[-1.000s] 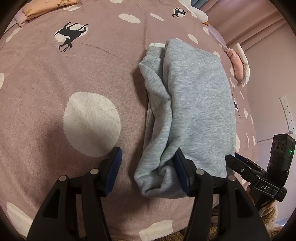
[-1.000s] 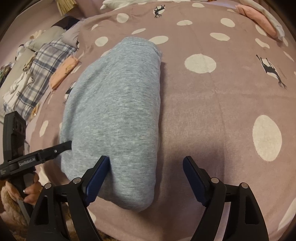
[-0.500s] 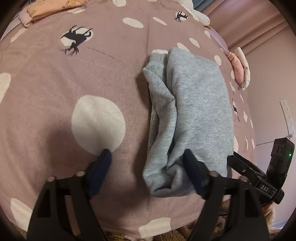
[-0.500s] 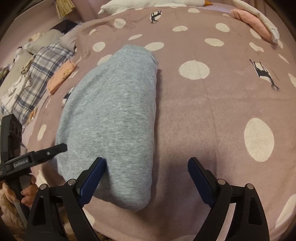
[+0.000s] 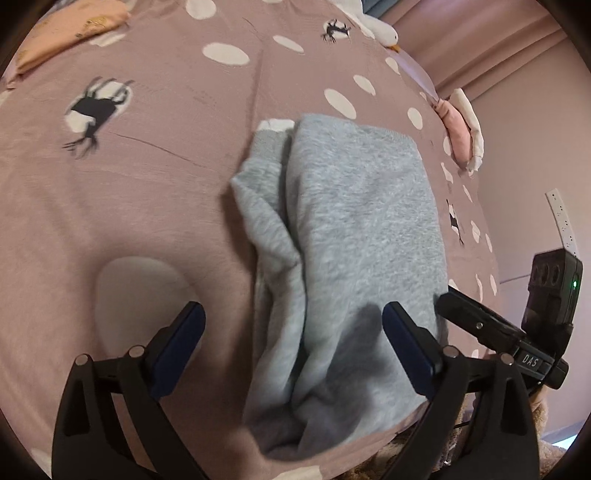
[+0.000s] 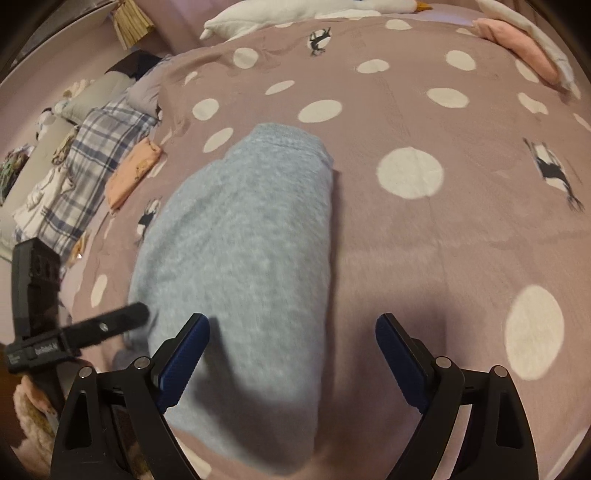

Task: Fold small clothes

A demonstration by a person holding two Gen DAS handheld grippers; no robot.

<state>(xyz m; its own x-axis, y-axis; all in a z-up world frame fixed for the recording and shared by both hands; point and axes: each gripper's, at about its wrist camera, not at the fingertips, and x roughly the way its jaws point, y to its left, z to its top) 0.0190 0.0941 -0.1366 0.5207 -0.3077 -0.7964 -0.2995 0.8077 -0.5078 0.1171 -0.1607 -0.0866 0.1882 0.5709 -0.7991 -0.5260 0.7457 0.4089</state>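
Observation:
A grey folded sweatshirt (image 5: pixel 354 243) lies on the mauve dotted bedspread (image 5: pixel 147 184), its long side running away from me. My left gripper (image 5: pixel 291 343) is open, hovering over the garment's near left edge, holding nothing. The garment shows in the right wrist view (image 6: pixel 243 258) as a smooth folded bundle. My right gripper (image 6: pixel 291 350) is open over its near right edge, empty. Each gripper shows at the edge of the other's view, the right gripper (image 5: pixel 476 325) and the left gripper (image 6: pixel 110 325).
A folded peach garment (image 5: pixel 66 40) lies far left. A pink and white folded pile (image 5: pixel 461 129) sits by the bed's right edge. In the right wrist view a plaid cloth (image 6: pixel 81 173), a peach garment (image 6: pixel 133 173) and a white plush toy (image 6: pixel 306 11) lie around.
Both grippers have pulled back and risen from the sweatshirt's near end. The left jaws have opened wider. The sweatshirt lies still.

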